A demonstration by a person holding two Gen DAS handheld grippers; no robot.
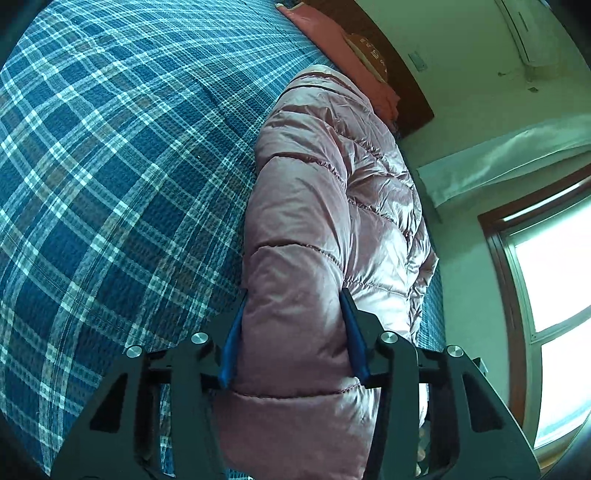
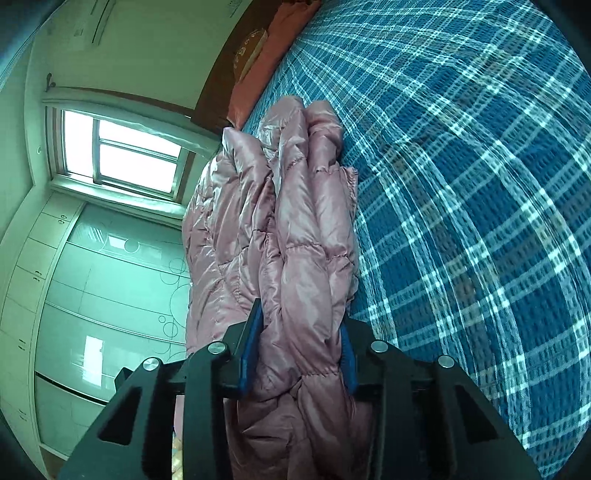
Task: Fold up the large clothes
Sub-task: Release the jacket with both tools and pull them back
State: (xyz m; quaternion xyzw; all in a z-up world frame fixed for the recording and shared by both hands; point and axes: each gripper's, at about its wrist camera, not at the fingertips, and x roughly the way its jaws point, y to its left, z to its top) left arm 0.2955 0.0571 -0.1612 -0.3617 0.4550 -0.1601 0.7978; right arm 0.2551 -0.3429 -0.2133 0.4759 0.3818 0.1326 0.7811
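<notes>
A shiny pink quilted puffer jacket lies on a bed with a blue plaid cover. My left gripper is shut on a thick padded fold of the jacket, its blue pads pressed into both sides. In the right wrist view the same jacket is bunched in folds beside the plaid cover. My right gripper is shut on a bunched layer of it. Both views are tilted sideways. The jacket's far end reaches toward the pillows.
A salmon pillow and a dark wooden headboard are at the bed's head. A bright window and pale wardrobe doors stand beyond the bed edge. An air conditioner hangs on the wall.
</notes>
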